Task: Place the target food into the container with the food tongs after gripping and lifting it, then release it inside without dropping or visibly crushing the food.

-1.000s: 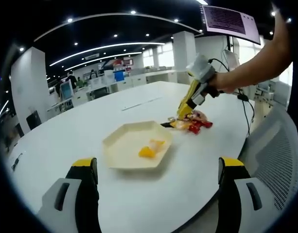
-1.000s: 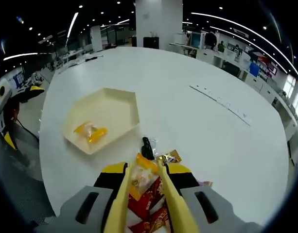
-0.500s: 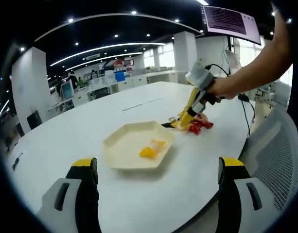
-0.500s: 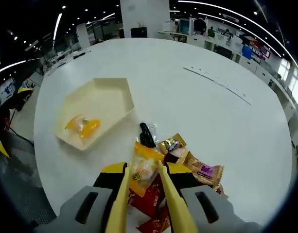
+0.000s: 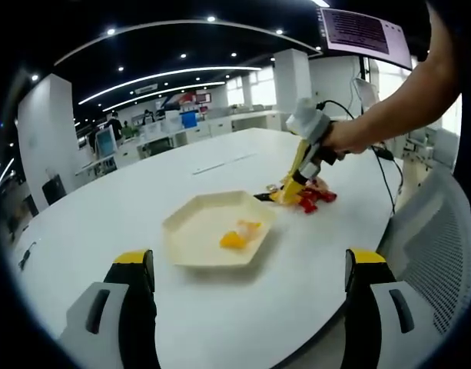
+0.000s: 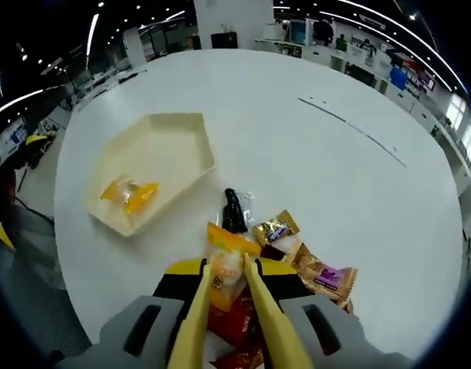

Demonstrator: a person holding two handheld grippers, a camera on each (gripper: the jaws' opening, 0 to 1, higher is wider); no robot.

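A cream hexagonal tray [image 5: 190,244] [image 6: 170,146] sits on the white table and holds an orange snack packet [image 5: 235,237] [image 6: 130,194]. My right gripper [image 6: 227,270] holds yellow tongs that are shut on another orange packet [image 6: 225,260], raised just above a pile of wrapped snacks [image 6: 296,257] [image 5: 308,196]. In the left gripper view the right gripper [image 5: 295,183] hangs over that pile, to the right of the tray. My left gripper [image 5: 247,265] stands open near the table's front edge, with nothing between its jaws.
A black wrapped snack [image 6: 233,210] lies between the tray and the pile. A mesh chair [image 5: 435,231] stands at the table's right edge. A person's arm [image 5: 396,108] reaches in from the right. Desks and monitors stand far behind.
The right gripper has lifted the orange packet off the pile and shifted slightly toward the tray. The left gripper has not moved.
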